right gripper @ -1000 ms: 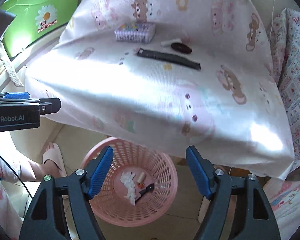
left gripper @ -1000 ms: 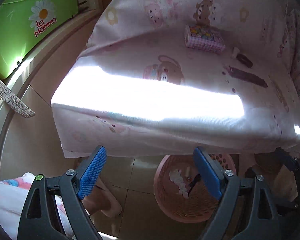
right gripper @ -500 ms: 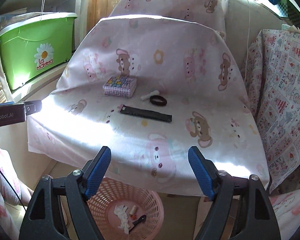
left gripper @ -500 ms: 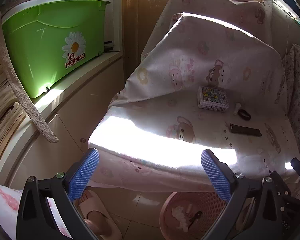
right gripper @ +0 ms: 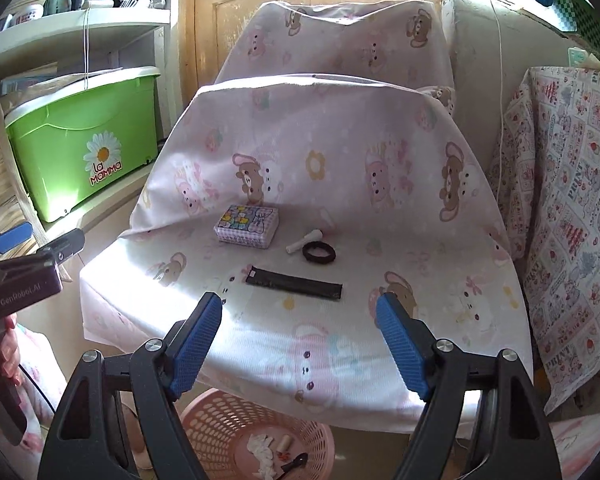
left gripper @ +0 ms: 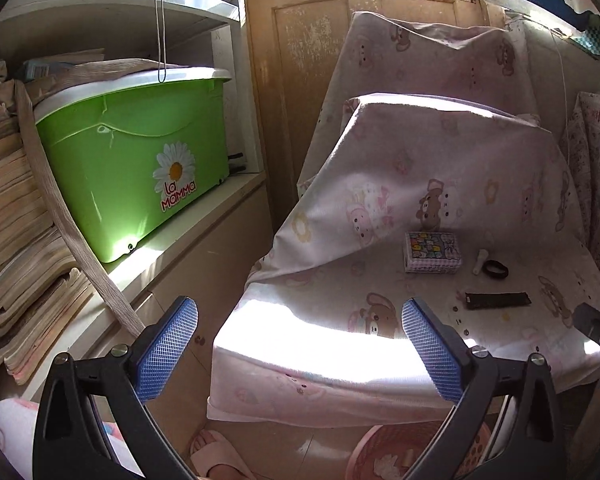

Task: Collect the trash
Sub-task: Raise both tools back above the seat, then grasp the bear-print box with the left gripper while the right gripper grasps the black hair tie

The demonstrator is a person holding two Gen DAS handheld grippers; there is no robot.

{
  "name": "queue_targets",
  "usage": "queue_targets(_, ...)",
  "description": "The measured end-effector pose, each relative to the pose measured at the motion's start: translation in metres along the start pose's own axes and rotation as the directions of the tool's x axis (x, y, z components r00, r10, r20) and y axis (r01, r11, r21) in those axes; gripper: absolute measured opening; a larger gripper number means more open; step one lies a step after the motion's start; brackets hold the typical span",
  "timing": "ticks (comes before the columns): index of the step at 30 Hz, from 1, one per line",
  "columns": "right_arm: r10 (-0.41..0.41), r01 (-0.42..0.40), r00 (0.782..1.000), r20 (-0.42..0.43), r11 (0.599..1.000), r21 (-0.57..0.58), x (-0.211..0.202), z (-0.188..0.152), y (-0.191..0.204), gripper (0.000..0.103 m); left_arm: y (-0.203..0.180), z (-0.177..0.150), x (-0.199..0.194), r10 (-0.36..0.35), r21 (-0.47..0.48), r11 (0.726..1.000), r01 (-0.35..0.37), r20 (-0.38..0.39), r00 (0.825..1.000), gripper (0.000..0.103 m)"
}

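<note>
Above pink basket (right gripper: 256,436), both grippers now lifted toward seat; left gripper (left gripper: 300,354) jaws just widened, right gripper (right gripper: 298,344) wide, both empty; black strip (right gripper: 295,288) next.

Both wrist views toward covered chair (left gripper: 440,208)

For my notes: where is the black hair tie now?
Right wrist view, centre: the black hair tie lies on the covered seat, touching a small white tube.
</note>
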State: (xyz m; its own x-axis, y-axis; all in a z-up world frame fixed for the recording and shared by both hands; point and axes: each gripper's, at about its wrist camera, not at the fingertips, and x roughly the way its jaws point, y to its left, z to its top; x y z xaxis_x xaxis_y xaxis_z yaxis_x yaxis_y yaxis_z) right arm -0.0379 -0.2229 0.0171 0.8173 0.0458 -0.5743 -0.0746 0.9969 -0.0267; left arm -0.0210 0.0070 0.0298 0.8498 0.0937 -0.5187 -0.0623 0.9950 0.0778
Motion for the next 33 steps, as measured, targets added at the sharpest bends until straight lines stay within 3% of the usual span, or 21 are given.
queue_targets(4,-0.020,0.019,1.000,-0.010,0.999,-0.037,0.006,0.027,-0.015,0.082,-0.009,0.019,0.008,-0.064,0.000,0.998,0.064,-0.056,0.996,0.102)
queue_targets(7,-0.077,0.074,0.996,-0.053,0.996,-0.058,0.023,0.055,-0.032,0.082,-0.010,0.039,0.024,-0.138,-0.058,0.990,0.131,-0.139,0.981,0.102)
queue_targets(11,-0.011,0.013,0.997,-0.082,1.000,0.025,0.045,0.086,-0.058,0.082,-0.018,0.069,0.036,-0.101,-0.011,0.995,0.101,-0.084,0.991,0.102)
queue_targets(14,-0.026,0.027,0.997,-0.079,1.000,0.007,0.057,0.097,-0.064,0.082,-0.031,0.085,0.052,-0.146,0.055,0.987,0.151,-0.091,0.985,0.102)
queue_targets(16,-0.023,0.023,0.997,-0.080,1.000,-0.004,0.065,0.096,-0.066,0.082,-0.038,0.087,0.059,-0.189,0.082,0.978,0.194,-0.069,0.980,0.102)
queue_targets(20,-0.013,0.014,0.993,-0.114,1.000,0.005,0.082,0.076,-0.071,0.082,-0.051,0.074,0.071,-0.182,0.121,0.976,0.184,-0.026,0.983,0.102)
queue_targets(25,-0.018,0.011,0.984,-0.179,0.999,-0.037,0.105,0.060,-0.067,0.082,-0.064,0.051,0.100,-0.154,0.131,0.977,0.167,-0.103,0.983,0.102)
queue_targets(31,-0.015,0.007,0.979,-0.204,0.999,-0.039,0.116,0.058,-0.063,0.082,-0.074,0.049,0.112,-0.152,0.143,0.976,0.165,-0.100,0.983,0.102)
queue_targets(33,-0.009,0.003,0.977,-0.214,1.000,-0.030,0.119,0.058,-0.064,0.082,-0.077,0.047,0.120,-0.177,0.126,0.973,0.193,-0.133,0.975,0.102)
